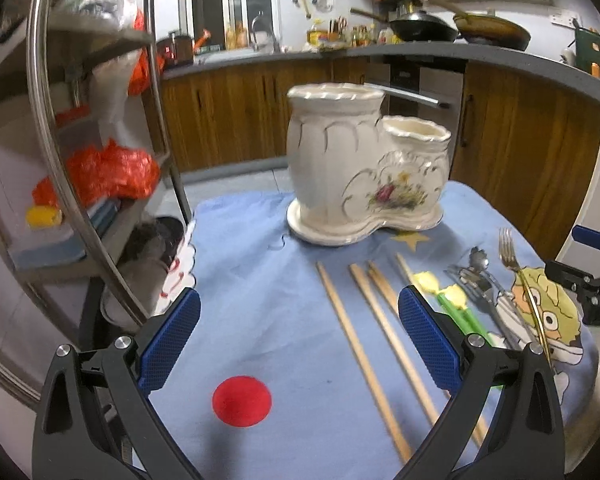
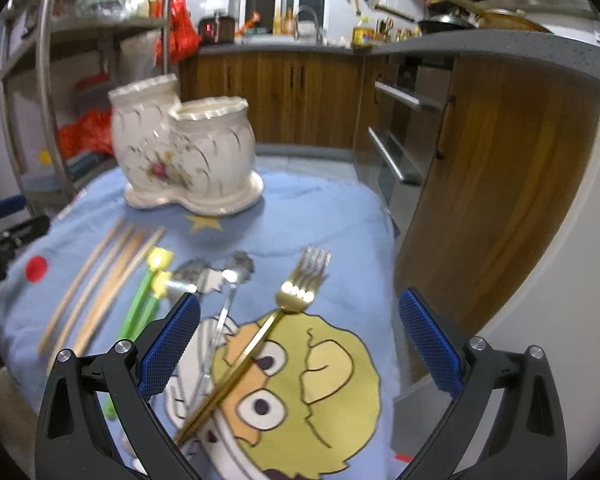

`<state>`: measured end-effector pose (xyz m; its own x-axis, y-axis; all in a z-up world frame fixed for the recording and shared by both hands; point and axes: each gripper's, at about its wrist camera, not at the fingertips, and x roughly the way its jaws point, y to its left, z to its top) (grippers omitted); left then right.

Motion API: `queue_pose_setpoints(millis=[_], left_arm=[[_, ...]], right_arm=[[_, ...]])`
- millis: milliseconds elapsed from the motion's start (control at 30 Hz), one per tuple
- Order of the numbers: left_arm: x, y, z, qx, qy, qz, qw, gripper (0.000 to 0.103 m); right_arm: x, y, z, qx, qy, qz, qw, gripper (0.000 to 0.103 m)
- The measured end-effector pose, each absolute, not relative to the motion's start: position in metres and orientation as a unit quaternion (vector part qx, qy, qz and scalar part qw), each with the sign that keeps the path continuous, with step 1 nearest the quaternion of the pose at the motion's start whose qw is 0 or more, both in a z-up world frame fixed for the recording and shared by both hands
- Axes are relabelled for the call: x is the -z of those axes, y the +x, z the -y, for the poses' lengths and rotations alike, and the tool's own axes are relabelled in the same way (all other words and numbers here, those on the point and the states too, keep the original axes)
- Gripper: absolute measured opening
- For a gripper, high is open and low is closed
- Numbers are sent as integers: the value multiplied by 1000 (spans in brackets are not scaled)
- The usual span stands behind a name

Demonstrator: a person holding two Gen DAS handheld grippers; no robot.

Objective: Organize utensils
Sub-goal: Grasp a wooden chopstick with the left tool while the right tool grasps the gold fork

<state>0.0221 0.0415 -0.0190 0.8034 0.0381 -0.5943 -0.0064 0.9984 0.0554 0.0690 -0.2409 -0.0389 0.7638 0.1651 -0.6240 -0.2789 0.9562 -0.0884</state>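
Note:
A white ceramic two-cup utensil holder point(image 1: 360, 160) point(image 2: 184, 156) stands at the far side of a blue cloth-covered table point(image 1: 260, 280) point(image 2: 324, 216). Several wooden chopsticks point(image 1: 364, 344) point(image 2: 100, 280) lie in a row in front of it. Beside them lie two green sticks with yellow tops point(image 1: 456, 304) point(image 2: 144, 300), silver spoons point(image 1: 480, 276) point(image 2: 224, 280) and a gold fork point(image 1: 520, 280) point(image 2: 284, 308). My left gripper point(image 1: 300, 340) hangs open above the chopsticks. My right gripper point(image 2: 300, 340) is open above the gold fork's handle. Neither holds anything.
A metal rack point(image 1: 100, 160) with orange bags point(image 1: 112, 172) stands left of the table. Wooden kitchen cabinets point(image 2: 500, 160) and an oven point(image 2: 396, 152) lie beyond the table's far and right edges. A red dot point(image 1: 242, 400) is printed on the cloth.

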Motion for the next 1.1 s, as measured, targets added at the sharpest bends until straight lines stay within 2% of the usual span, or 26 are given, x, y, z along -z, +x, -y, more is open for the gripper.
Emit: queue_pose_setpoints(millis=[100, 167, 233, 267, 400, 533, 600, 800, 967, 1033, 1100], left_arm=[[29, 29, -41, -9, 29, -345, 938, 98], [37, 35, -40, 0, 20, -372, 928, 98], [44, 40, -37, 14, 12, -393, 919, 97], [48, 42, -35, 24, 9, -401, 916, 97], [54, 48, -32, 50, -2, -424, 904, 71], [57, 50, -28, 71, -1, -435, 898, 55], [61, 53, -22, 78, 10, -444, 893, 46], [64, 56, -18, 79, 42, -460, 884, 35], [63, 66, -18, 77, 42, -463, 882, 35], [63, 72, -16, 75, 43, -463, 882, 35], [62, 74, -16, 72, 51, -459, 884, 23]], right_arm=[[44, 79, 242, -133, -71, -355, 923, 95], [50, 84, 242, -134, -60, -380, 913, 88], [58, 88, 241, -131, -56, -404, 904, 75], [62, 89, 242, -133, -50, -416, 898, 72], [70, 91, 241, -148, -34, -442, 884, 63], [69, 92, 237, -156, -47, -444, 881, 49], [69, 94, 234, -157, -57, -445, 880, 46], [67, 96, 231, -171, -56, -462, 868, 27], [69, 105, 223, -168, -73, -459, 869, 24], [69, 108, 221, -168, -79, -453, 872, 19], [69, 109, 222, -170, -83, -450, 873, 17]])
